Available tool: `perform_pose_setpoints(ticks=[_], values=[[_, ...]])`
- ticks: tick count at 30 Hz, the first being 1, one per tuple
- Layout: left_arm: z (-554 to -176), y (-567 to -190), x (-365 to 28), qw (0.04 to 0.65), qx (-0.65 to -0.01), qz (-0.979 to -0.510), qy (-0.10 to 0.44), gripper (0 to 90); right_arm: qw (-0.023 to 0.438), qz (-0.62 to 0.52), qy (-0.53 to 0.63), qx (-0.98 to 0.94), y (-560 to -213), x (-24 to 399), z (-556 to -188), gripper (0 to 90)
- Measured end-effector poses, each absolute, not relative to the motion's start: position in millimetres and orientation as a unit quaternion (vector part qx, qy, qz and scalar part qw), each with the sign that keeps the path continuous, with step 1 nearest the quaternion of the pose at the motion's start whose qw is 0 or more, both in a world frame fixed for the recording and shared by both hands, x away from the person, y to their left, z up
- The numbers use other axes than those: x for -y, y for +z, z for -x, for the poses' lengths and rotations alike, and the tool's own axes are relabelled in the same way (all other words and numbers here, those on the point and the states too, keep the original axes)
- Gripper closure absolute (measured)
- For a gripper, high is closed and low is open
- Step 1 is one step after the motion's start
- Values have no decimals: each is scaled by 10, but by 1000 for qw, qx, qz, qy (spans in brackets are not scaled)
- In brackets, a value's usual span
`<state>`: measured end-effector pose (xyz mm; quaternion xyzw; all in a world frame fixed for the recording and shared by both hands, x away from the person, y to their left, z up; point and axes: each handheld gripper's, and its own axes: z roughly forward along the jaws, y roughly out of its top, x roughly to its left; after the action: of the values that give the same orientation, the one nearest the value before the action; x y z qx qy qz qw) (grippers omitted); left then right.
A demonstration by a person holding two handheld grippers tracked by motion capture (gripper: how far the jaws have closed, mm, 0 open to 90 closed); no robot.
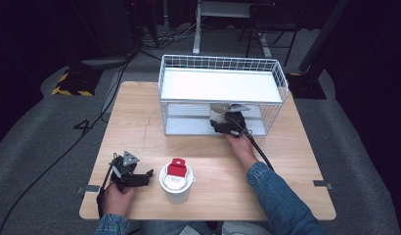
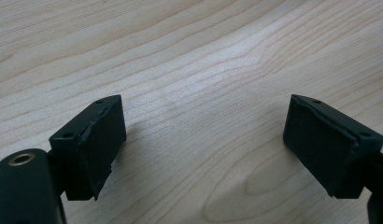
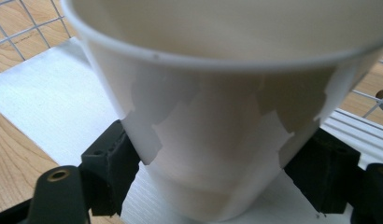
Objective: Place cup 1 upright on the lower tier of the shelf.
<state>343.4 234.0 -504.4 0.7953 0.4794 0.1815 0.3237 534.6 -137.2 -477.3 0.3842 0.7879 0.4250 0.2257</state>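
Left claw: the left gripper (image 1: 147, 175) lies low by the near left edge of the table (image 1: 140, 112). Its jaws are spread, with bare wood between them.
Room on the left: lots of open wood sits in front of this claw.
Middle cup: a white tub with a red lid piece (image 1: 176, 182) stands just right of the left claw, near the front edge.
Wire rack: the white wire rack (image 1: 223, 66) stands at the back of the table, its front side open.
Right claw: the right gripper (image 1: 227, 126) pinches the white cup (image 3: 213, 140) on both sides.
Cup spot: the white cup is upright, just inside the rack's front edge, under the white shelf (image 1: 218, 85).
Room on the right: wires are close behind the cup.
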Motion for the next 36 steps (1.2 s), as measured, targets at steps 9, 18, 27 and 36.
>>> perform_pose_setpoints(ticks=[9, 18, 27, 36], values=[[-3434, -5045, -2339, 324, -480, -795, 182, 138, 207, -393, 428, -787, -4817, 1396, -5377, 164], [-3434, -5044, -2340, 324, -479, -795, 181, 138, 215, -390, 424, -789, -4786, 1407, -5344, 76], [-3437, -5046, -2339, 325, -480, -794, 182, 138, 215, -389, 418, -792, -4710, 1474, -5210, 15], [-3435, -5045, -2339, 324, -479, -795, 181, 137, 205, -372, 438, -792, -4560, 1608, -4910, 4]])
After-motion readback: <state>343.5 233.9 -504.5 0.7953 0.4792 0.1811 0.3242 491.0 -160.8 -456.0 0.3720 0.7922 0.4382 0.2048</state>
